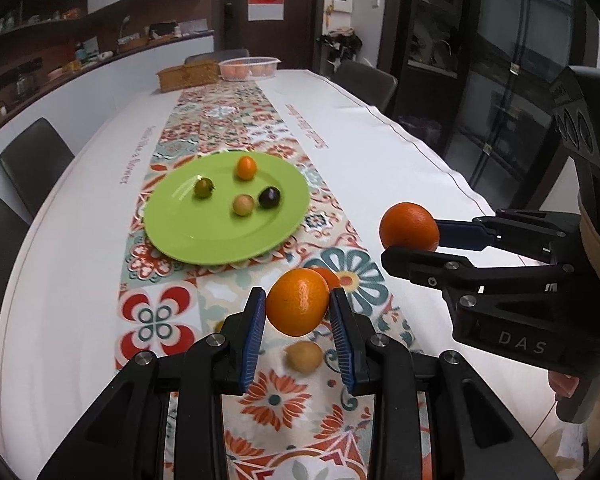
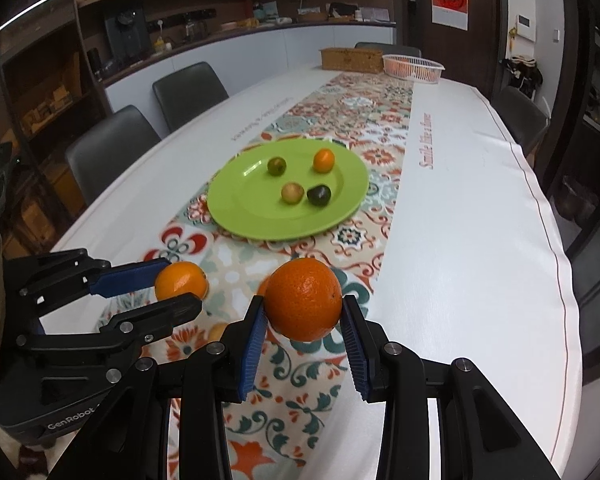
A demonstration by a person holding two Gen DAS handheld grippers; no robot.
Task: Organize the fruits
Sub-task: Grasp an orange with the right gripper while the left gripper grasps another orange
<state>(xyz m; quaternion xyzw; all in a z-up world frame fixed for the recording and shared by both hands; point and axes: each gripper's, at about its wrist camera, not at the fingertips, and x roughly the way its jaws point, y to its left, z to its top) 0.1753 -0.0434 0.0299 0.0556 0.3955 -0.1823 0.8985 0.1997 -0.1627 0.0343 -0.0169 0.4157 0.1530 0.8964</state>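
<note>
In the left wrist view my left gripper is shut on an orange, held above the patterned runner. To its right, my right gripper is shut on a second orange. The right wrist view shows the same pair: the right gripper around its orange, the left gripper around the other orange. Beyond both stands a green plate with several small fruits. A small yellowish fruit and a partly hidden orange fruit lie on the runner below.
At the table's far end stand a wicker box and a plastic basket holding fruit. Dark chairs line the left side, another chair stands at the right edge. White cloth borders the runner.
</note>
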